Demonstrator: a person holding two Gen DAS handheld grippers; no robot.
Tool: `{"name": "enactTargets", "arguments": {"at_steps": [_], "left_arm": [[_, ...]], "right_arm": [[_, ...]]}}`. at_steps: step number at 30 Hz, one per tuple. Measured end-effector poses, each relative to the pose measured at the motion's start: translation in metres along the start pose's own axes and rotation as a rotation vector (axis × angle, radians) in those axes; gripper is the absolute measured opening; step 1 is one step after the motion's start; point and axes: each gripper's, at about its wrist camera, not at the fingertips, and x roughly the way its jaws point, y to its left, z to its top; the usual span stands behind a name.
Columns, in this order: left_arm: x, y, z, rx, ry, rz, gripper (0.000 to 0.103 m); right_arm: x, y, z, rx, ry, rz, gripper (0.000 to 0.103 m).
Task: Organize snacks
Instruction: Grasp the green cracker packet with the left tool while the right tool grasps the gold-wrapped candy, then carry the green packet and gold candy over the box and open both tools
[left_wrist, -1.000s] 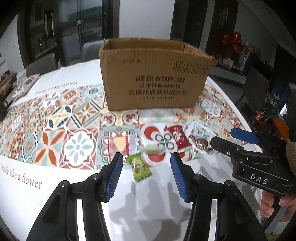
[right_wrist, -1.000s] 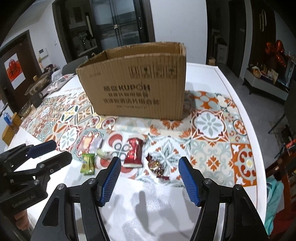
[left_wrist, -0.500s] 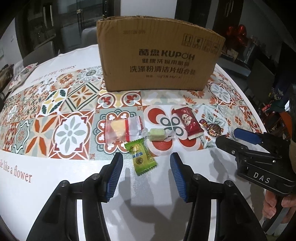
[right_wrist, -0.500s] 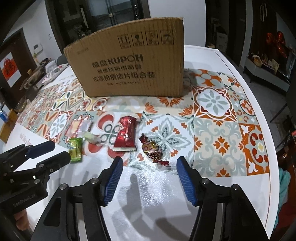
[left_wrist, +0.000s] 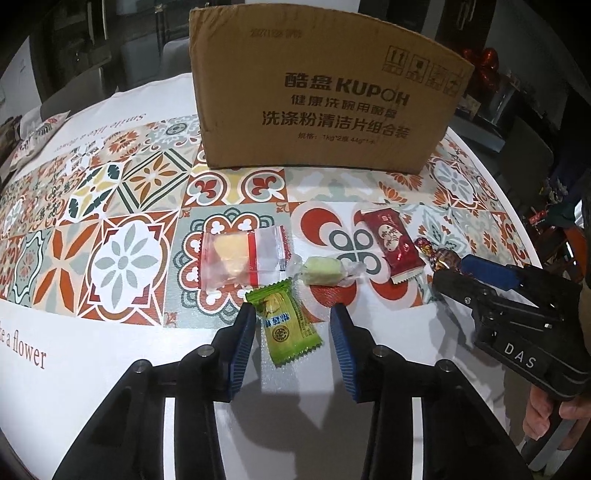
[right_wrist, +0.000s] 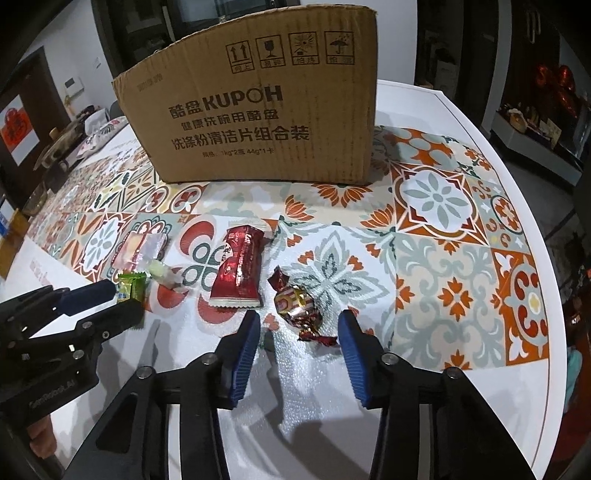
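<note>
I'm bringing both grippers down for a double pick; to do it well I want each candy centred between the pads before squeezing, pads low to the tablecloth (left_wrist: 110, 350) so the thin wrappers don't slip out, and a grip across the body, not the crimped ends; left gripper (left_wrist: 293, 325) has just been closing its jaws but the pads are still spread and touch nothing I can be sure of; the green candy packet (left_wrist: 284, 325) lies between them, nearer the left pad, tilted, its far end poking past the tips; right gripper (right_wrist: 297, 332) has likewise been closing, pads still apart; the gold foil candy (right_wrist: 299, 304) sits between and just ahead of its tips, closer to the right-hand pad with its twisted tail trailing back inside the gap; red packet (right_wrist: 238, 267) lies just beyond the left pad, outside the gap; cardboard box (left_wrist: 321, 92), I judge the drop target, stands well beyond both sets of fingers, upright
</note>
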Motion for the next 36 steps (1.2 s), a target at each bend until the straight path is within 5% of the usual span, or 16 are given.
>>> {"name": "enactTargets", "arguments": {"at_steps": [10, 36], "left_arm": [[0.004, -0.001, 0.001, 0.005, 0.002, -0.005, 0.018], [-0.073, -0.009, 0.004, 0.036, -0.163, -0.076, 0.017]], "right_arm": [[0.006, 0.003, 0.002, -0.008, 0.0, 0.0, 0.023], [-0.065, 0.032, 0.005, -0.037, -0.132, 0.037, 0.022]]}}
